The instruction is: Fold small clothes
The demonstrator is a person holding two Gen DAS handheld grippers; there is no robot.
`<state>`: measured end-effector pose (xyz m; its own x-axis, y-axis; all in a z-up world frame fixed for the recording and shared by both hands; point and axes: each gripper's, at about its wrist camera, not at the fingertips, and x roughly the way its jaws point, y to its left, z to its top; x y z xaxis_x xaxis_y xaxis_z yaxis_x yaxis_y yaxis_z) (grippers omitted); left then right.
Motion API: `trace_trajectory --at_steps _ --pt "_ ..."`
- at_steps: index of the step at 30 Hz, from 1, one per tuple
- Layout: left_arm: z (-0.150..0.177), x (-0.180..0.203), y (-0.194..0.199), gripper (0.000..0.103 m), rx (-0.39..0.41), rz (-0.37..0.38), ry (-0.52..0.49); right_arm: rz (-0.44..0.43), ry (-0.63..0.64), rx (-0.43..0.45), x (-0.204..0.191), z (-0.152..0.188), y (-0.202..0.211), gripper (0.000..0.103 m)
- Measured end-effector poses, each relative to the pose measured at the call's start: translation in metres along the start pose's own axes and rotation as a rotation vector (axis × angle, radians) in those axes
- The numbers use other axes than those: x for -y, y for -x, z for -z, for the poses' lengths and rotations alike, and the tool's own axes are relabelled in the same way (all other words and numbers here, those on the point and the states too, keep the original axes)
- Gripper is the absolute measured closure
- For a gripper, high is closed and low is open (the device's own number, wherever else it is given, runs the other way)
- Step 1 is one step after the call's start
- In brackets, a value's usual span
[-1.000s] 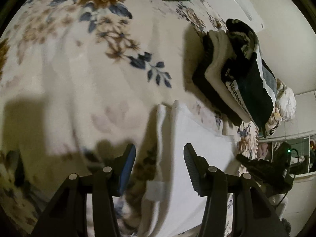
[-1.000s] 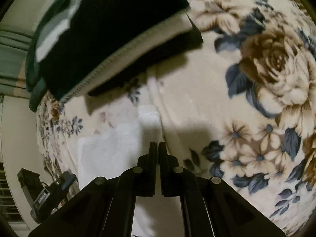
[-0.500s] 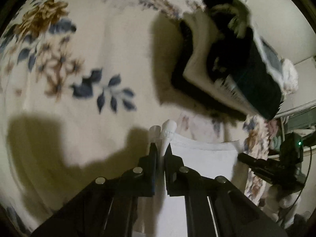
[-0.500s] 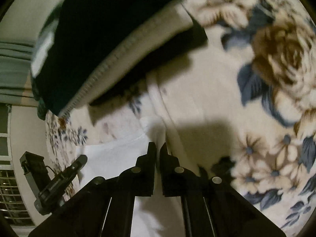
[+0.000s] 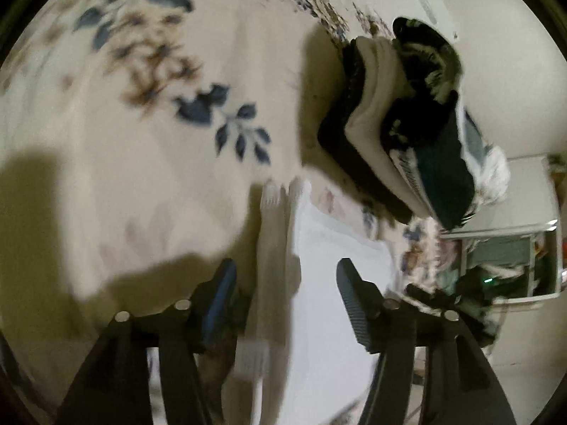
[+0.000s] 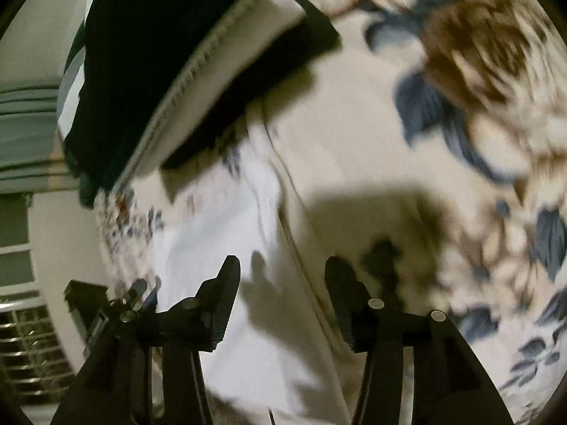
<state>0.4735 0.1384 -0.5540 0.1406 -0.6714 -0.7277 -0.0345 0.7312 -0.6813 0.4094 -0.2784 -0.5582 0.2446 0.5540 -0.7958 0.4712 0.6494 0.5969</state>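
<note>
**Both grippers open above a white garment, folded stack waiting nearby**

A small white cotton garment (image 5: 329, 283) lies flat on the cream floral fleece bedspread (image 5: 141, 177), with a narrow ribbed strip of its edge running along its left side in the left wrist view. The left gripper (image 5: 283, 294) hangs just above it with its fingers spread wide and nothing between them; the strip and the garment's edge pass under the gap. The right gripper (image 6: 281, 290) is likewise wide open and holds nothing, poised over the same white garment (image 6: 226, 248), whose long seam runs beneath the gap between the fingers.

Just beyond the garment sits a stack of folded dark and cream clothes (image 5: 400, 131), seen close from the right wrist as a black piece over a cream stitched-edge layer (image 6: 170, 71). That stack suggests several items are already finished. The white piece appears to be mid-fold: it looks flat and partly doubled, though motion blur hides how many layers it has, so how complete the fold is cannot be told. What is probably left is at least one more fold of this piece, smoothing it, and setting it with the stack. A dark device with a green light (image 5: 489, 279) stands off the bed's edge.
</note>
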Motion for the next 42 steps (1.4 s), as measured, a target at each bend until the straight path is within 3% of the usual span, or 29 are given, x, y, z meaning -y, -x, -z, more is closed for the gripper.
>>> trace_trajectory --at_steps 2,8,12,18,20,23,24,25,27,29,31,36,42 --pt "0.012 -0.008 0.001 0.042 -0.027 0.033 0.024 -0.032 0.000 -0.047 0.012 0.013 -0.003 0.046" --pt "0.040 -0.029 -0.031 0.042 -0.150 0.079 0.069 -0.138 -0.026 -0.177 0.049 0.036 -0.037 0.045" --pt "0.038 -0.025 -0.047 0.034 -0.154 0.104 0.081 -0.249 -0.055 -0.186 0.055 0.032 -0.050 0.039" --pt "0.035 -0.015 -0.047 0.034 -0.133 0.118 0.061 -0.333 -0.017 -0.247 0.041 0.029 -0.064 0.039" --pt "0.040 -0.012 -0.041 0.034 -0.114 0.113 0.040 -0.321 0.015 -0.271 0.029 0.031 -0.072 0.039" --pt "0.044 -0.005 -0.047 0.045 -0.089 0.100 0.035 -0.297 0.035 -0.286 0.014 0.030 -0.090 0.041" --pt "0.045 -0.003 -0.050 0.055 -0.086 0.087 0.032 -0.295 0.035 -0.285 0.011 0.031 -0.093 0.042" --pt "0.045 -0.002 -0.051 0.058 -0.084 0.081 0.031 -0.290 0.040 -0.285 0.008 0.032 -0.096 0.042" --pt "0.045 -0.004 -0.052 0.066 -0.078 0.083 0.036 -0.282 0.036 -0.283 0.004 0.033 -0.100 0.048" --pt "0.046 0.000 -0.052 0.076 -0.071 0.080 0.032 -0.270 0.035 -0.278 -0.001 0.036 -0.107 0.075" --pt "0.047 0.009 -0.048 0.082 -0.061 0.070 0.008 -0.263 0.044 -0.260 -0.006 0.041 -0.107 0.088" --pt "0.049 0.036 -0.028 0.084 -0.033 0.028 -0.062 -0.242 0.087 -0.204 -0.031 0.049 -0.085 0.091" --pt "0.040 0.086 0.012 0.084 0.007 0.014 -0.124 -0.268 0.136 -0.145 -0.073 0.055 -0.026 0.092"
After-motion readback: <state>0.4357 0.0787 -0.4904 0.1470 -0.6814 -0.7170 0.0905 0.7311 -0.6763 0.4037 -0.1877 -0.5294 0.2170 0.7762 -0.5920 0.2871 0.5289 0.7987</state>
